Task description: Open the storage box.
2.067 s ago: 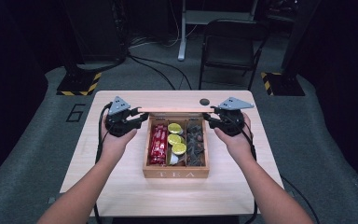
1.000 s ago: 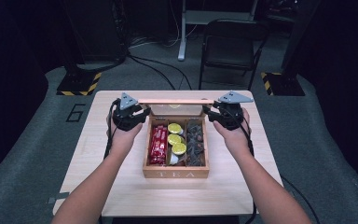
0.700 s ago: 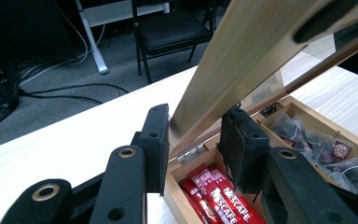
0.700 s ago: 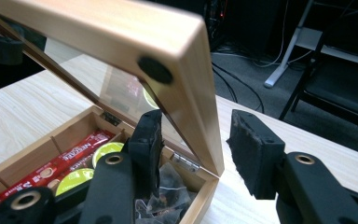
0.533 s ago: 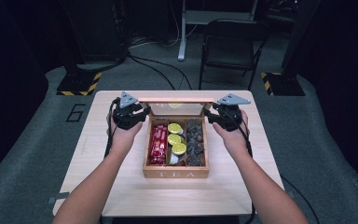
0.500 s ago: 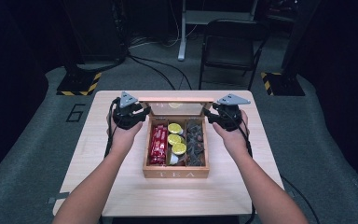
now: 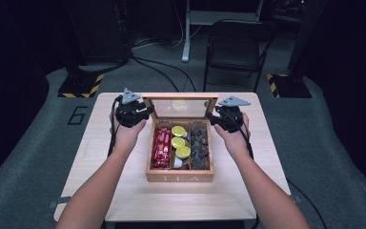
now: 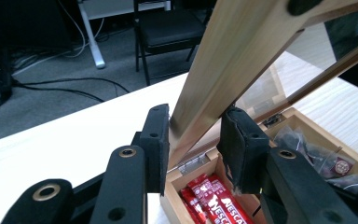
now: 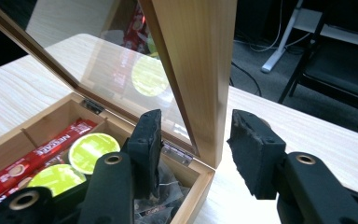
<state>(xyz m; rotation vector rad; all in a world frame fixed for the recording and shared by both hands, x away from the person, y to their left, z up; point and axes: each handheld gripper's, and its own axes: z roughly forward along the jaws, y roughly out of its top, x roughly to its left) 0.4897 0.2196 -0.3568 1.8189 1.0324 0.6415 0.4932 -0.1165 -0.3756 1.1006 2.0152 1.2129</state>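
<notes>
Tea box (image 7: 180, 177), centre of surface (image 7: 124, 200). Lid (image 7: 181, 97): glass pane in stiff wooden frame, hinged at rear, raised; fragile, best held by side rails. Left gripper (image 8: 193, 140) clamps left rail; right gripper (image 9: 196, 140), jaws just opening, straddles right rail untouched.

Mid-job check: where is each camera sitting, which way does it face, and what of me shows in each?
High view: above the near table edge, looking forward and down at the tea box; both forearms, left tongs, right tongs.
Left gripper view: on the left tongs, shut on the lid.
Right gripper view: on the right tongs, straddling the lid's other side, one pad clear.
Shared: lid, red sachets.
</notes>
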